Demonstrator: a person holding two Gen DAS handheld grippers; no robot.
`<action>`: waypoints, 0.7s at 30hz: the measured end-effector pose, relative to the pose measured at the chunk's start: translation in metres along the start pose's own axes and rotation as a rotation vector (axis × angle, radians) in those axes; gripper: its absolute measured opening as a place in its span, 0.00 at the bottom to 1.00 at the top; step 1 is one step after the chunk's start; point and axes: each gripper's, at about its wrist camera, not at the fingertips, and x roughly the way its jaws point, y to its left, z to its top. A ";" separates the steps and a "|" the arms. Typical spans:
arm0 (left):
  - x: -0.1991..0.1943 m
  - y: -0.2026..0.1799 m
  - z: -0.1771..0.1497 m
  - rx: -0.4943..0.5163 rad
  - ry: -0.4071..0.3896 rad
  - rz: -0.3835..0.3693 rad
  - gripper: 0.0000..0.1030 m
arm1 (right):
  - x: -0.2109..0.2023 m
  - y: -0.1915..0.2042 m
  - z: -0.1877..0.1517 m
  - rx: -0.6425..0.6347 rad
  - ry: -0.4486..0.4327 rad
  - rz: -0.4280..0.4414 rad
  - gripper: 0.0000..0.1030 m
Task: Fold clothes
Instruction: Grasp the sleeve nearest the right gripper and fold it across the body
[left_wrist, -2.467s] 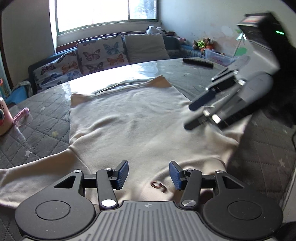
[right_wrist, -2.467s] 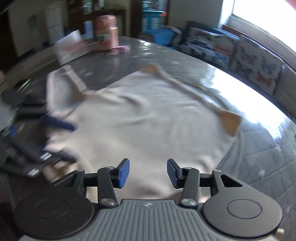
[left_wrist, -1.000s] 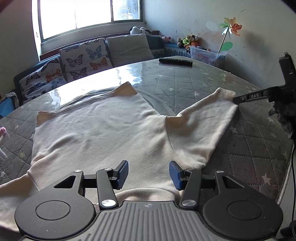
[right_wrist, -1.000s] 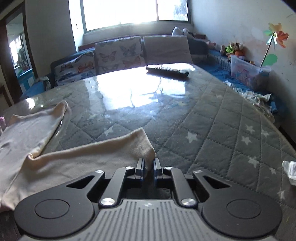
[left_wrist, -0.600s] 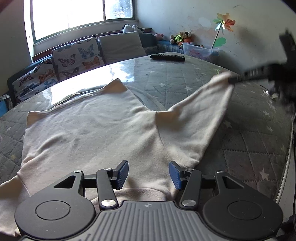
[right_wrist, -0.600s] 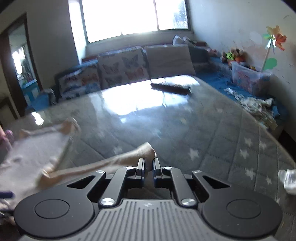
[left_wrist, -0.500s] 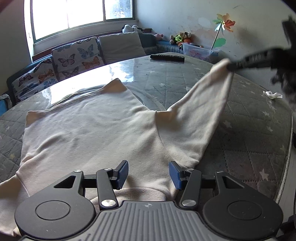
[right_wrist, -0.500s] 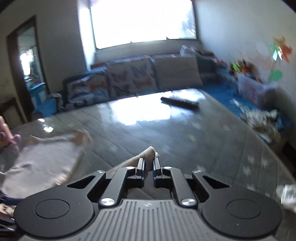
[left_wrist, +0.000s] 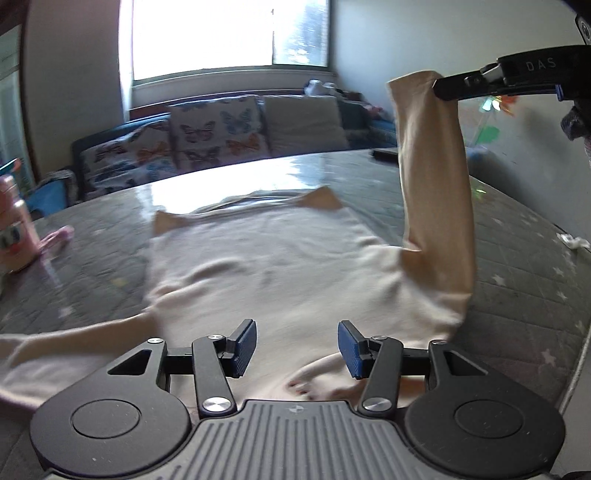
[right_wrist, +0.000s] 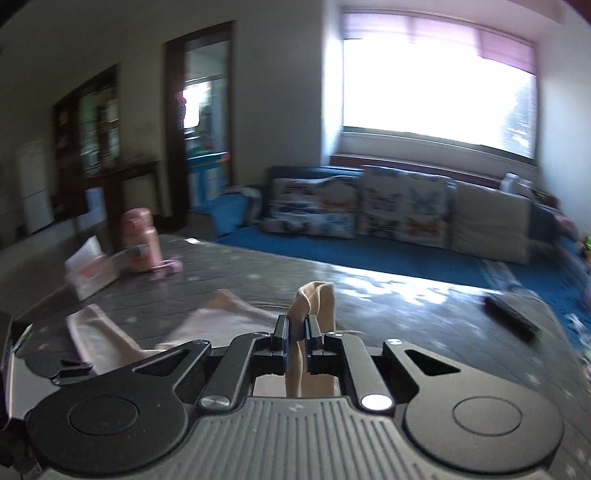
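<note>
A cream long-sleeved top (left_wrist: 266, 273) lies spread on the grey quilted table (left_wrist: 517, 295). Its right sleeve (left_wrist: 436, 184) hangs upright in the air, pinched at the cuff by my right gripper (left_wrist: 439, 88) at the upper right of the left wrist view. In the right wrist view that gripper (right_wrist: 296, 326) is shut on the cuff (right_wrist: 314, 295), which sticks up between the pads. My left gripper (left_wrist: 297, 343) hovers open above the top's near edge by the collar, with nothing between its blue pads. The left sleeve (left_wrist: 74, 343) trails off to the lower left.
A pink bottle (right_wrist: 142, 240) and a white box (right_wrist: 90, 271) stand at the table's far left side. A black remote (right_wrist: 511, 323) lies on the table towards the window side. A sofa with butterfly cushions (left_wrist: 214, 136) runs behind the table. A white scrap (left_wrist: 572, 242) lies near the right edge.
My right gripper has lifted the sleeve cuff high off the table and swung it inward over the top. The left gripper has shifted sideways along the near edge, still open.
</note>
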 end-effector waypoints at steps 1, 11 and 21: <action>-0.003 0.006 -0.002 -0.015 -0.002 0.011 0.51 | 0.007 0.011 0.003 -0.018 0.007 0.025 0.07; -0.013 0.033 -0.017 -0.088 0.008 0.061 0.51 | 0.066 0.080 -0.010 -0.091 0.136 0.205 0.10; -0.007 0.033 -0.008 -0.099 0.002 0.065 0.51 | 0.061 0.056 -0.037 -0.120 0.241 0.175 0.19</action>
